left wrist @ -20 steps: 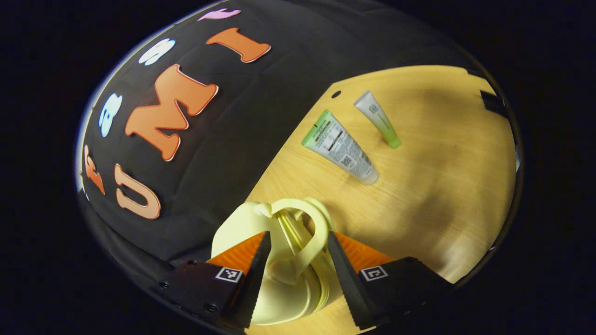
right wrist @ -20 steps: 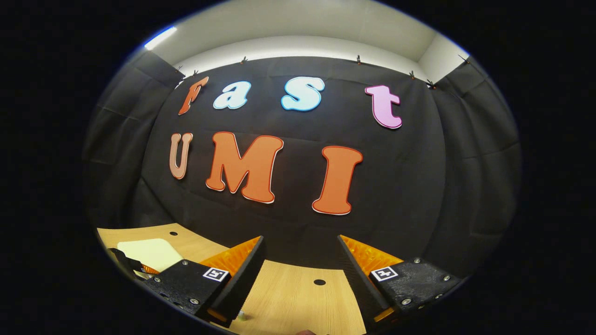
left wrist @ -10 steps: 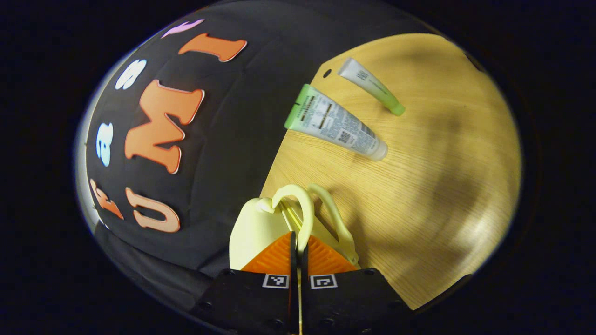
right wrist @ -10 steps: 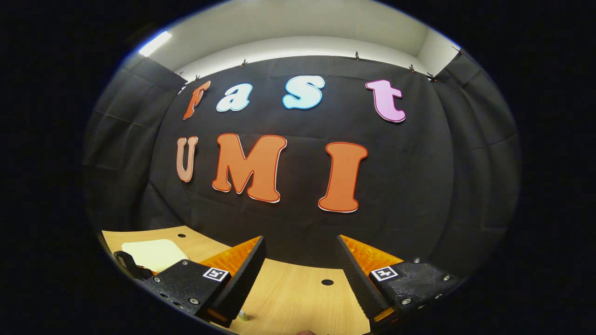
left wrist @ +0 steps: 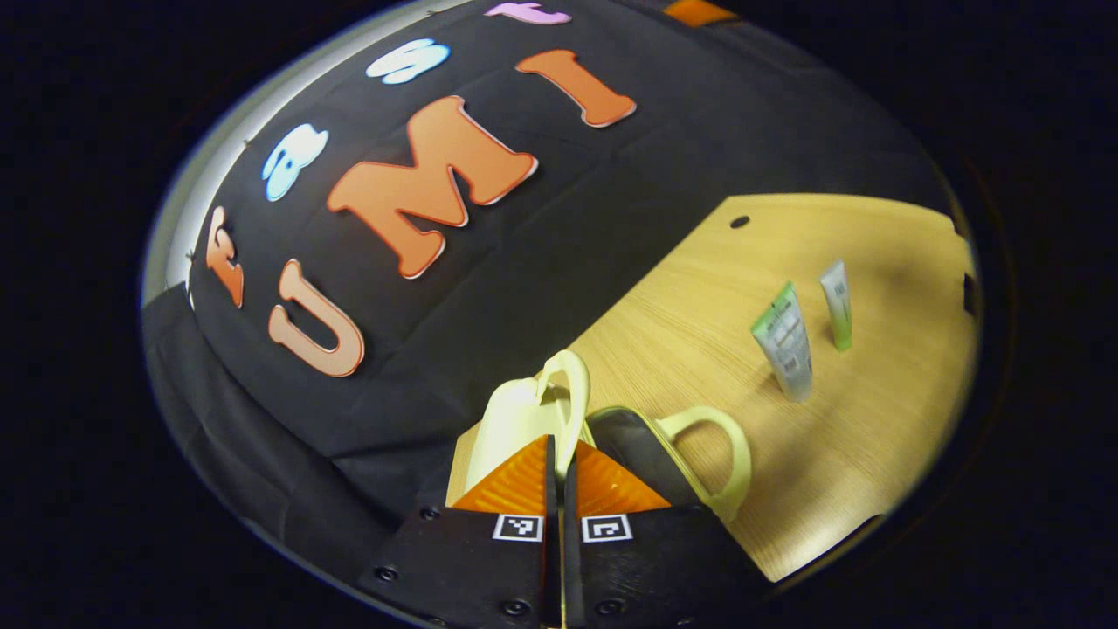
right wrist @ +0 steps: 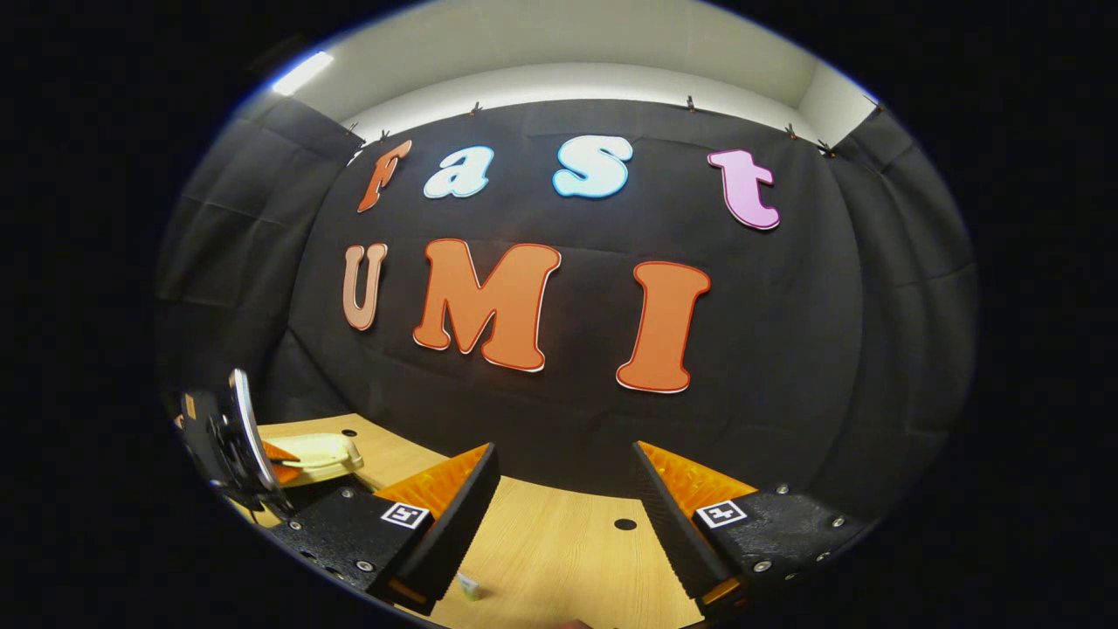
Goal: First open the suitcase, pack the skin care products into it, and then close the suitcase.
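Both fingers of your left gripper [left wrist: 559, 454] pinch the lid handle [left wrist: 566, 384] to swing the suitcase [left wrist: 642, 450] open, while your right gripper [right wrist: 566, 489] waits with fingers wide.

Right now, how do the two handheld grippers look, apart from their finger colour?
Each gripper, left gripper and right gripper, has two wedge-shaped fingers with ribbed inner faces, on black blocks with screws. Each block carries a small square black-and-white marker.
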Available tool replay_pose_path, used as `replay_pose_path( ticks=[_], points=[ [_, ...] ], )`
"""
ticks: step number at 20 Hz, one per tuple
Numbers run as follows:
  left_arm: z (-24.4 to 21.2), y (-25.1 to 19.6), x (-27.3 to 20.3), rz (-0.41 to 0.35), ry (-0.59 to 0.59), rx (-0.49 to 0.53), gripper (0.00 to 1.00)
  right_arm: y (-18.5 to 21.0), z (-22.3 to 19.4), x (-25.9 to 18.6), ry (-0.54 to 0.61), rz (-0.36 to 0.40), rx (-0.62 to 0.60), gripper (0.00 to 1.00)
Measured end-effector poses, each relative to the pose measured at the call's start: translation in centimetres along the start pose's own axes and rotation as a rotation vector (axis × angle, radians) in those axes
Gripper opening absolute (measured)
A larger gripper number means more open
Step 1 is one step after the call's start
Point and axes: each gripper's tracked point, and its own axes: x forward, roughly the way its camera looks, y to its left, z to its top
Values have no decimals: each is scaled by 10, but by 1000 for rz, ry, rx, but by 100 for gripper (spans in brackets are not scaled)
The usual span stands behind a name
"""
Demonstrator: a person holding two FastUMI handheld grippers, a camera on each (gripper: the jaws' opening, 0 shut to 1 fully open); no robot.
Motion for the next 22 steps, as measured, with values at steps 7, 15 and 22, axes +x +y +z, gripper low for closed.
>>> replay_pose_path(
  ticks=[7, 15, 22],
  points=[
    [-5, 102, -4, 38, -91, -190, 2, 59, 22, 12, 2, -39, -49, 95],
    [-62, 215, 1, 126, -115, -296, 2, 135, 53, 26, -25, -67, -101, 95],
    [-145, 281, 32, 162, -77, -427, 2, 198, 74, 36, -55, -68, -135, 95]
  ],
)
